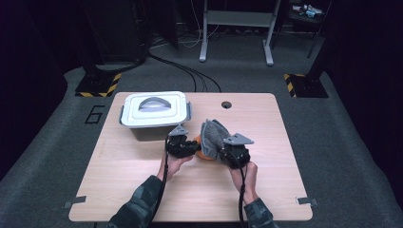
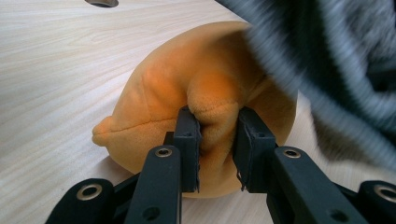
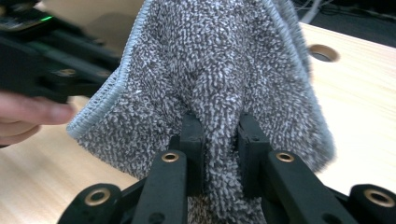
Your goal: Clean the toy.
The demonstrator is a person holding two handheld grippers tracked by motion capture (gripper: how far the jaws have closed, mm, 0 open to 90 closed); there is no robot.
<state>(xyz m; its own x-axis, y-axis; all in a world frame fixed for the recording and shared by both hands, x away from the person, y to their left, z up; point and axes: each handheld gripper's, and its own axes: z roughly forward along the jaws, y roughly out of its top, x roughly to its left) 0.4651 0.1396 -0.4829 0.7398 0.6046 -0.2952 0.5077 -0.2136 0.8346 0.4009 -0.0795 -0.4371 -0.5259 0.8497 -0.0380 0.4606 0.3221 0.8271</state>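
Note:
An orange plush toy (image 2: 205, 93) lies on the wooden table (image 1: 142, 190), and my left gripper (image 2: 217, 144) is shut on a fold of its soft body. From the high view the toy (image 1: 204, 153) peeks out between the two grippers. My right gripper (image 3: 219, 149) is shut on a grey terry cloth (image 3: 219, 70), holding it bunched and raised over the toy. Seen from above, the cloth (image 1: 214, 135) drapes over the toy's right side, with the left gripper (image 1: 186, 148) to its left and the right gripper (image 1: 228, 154) under it.
A white lidded plastic box (image 1: 154, 111) with a grey handle stands at the table's back left, just behind the left gripper. A round cable hole (image 1: 226, 104) sits near the far edge. Bare tabletop lies on the right side and along the front.

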